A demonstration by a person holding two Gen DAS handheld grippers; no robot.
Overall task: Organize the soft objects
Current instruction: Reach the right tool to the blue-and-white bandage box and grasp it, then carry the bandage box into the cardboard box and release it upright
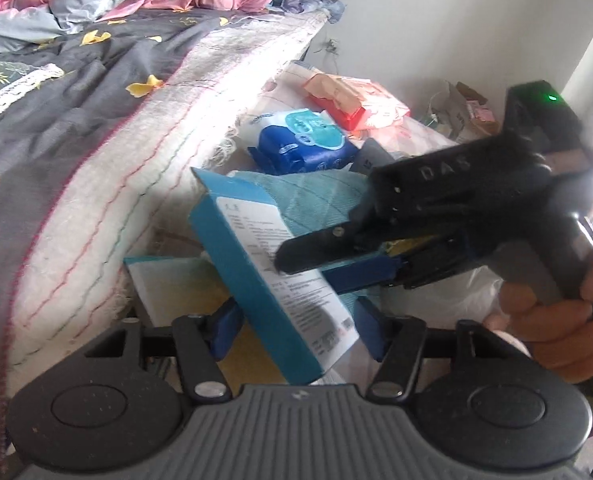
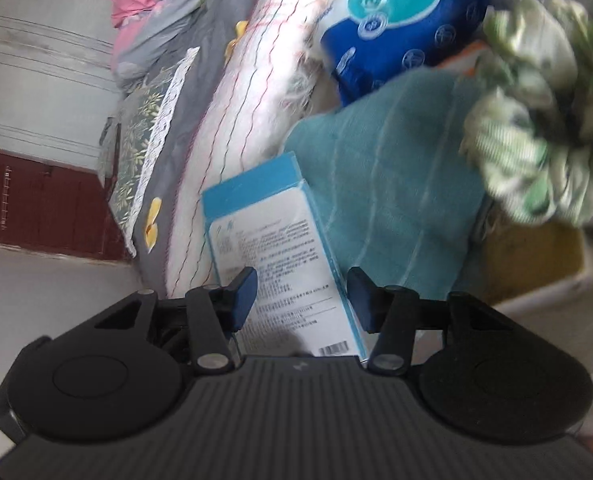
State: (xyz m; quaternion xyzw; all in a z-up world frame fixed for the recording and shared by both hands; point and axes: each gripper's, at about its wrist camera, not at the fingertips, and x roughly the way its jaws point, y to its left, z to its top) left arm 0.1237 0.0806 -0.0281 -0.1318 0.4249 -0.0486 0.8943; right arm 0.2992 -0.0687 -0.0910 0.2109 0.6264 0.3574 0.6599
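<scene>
Beside the bed (image 1: 96, 140), I have both the left gripper (image 1: 296, 330) and right gripper (image 2: 302, 300) clenched on the blue box (image 1: 264, 264), near the teal towel (image 2: 396, 184); opposed pulls could crush it; a slip drops it.

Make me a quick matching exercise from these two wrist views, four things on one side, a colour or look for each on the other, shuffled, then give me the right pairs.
Things:
1. flat box
2. folded towel
3. tissue pack
4. bedspread

Looks:
A. grey with yellow shapes
B. dark blue with a teal and white label
C. light blue edges, white panel of printed text
D. teal with pale stripes

Pairs: 1-C, 2-D, 3-B, 4-A
</scene>
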